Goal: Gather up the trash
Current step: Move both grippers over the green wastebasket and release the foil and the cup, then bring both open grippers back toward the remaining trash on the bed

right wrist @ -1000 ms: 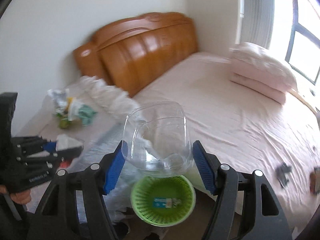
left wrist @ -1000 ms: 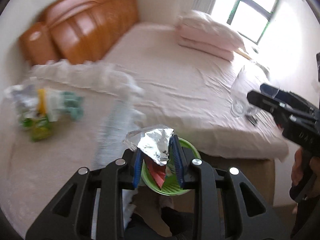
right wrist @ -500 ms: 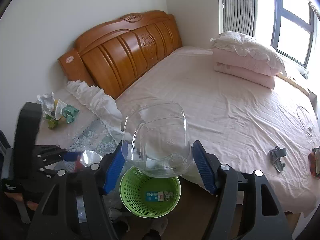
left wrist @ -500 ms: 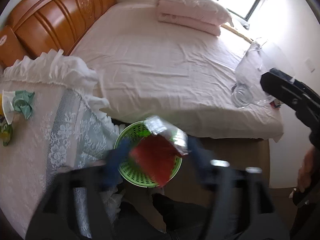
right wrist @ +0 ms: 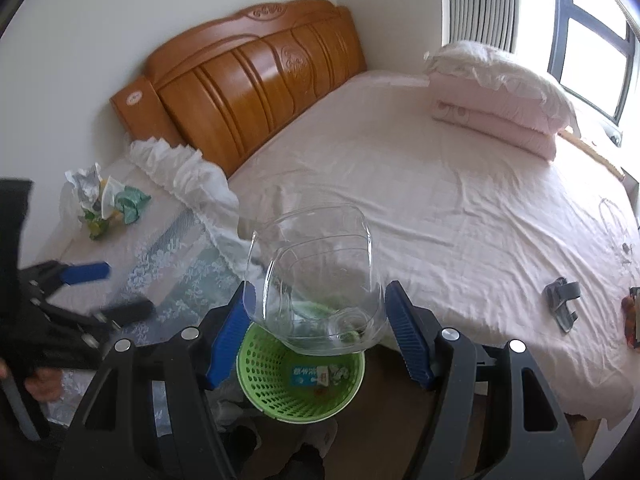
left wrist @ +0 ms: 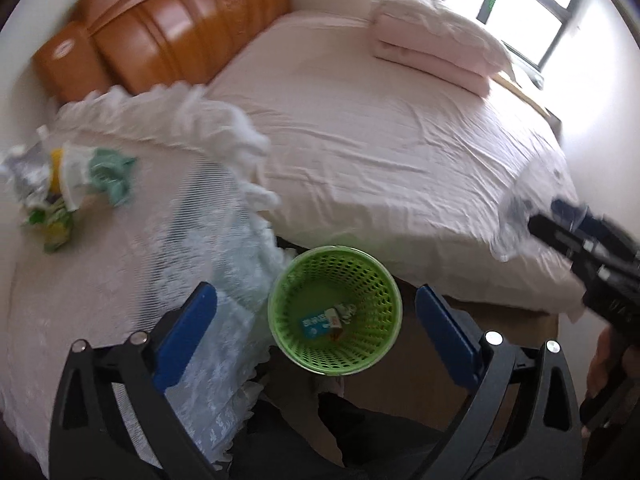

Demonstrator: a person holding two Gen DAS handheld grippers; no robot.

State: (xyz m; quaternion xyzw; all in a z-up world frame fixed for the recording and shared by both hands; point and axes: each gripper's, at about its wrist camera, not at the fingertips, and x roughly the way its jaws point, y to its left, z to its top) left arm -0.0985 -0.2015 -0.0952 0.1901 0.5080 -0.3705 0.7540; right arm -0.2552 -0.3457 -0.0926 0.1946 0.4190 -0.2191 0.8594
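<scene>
Left wrist view shows the left claw opening, empty, over a round green perforated plastic basket, while the right claw grips a clear, rounded-square plastic container.

Clear plastic tub above green basket; wrappers inside, seemingly.
</scene>
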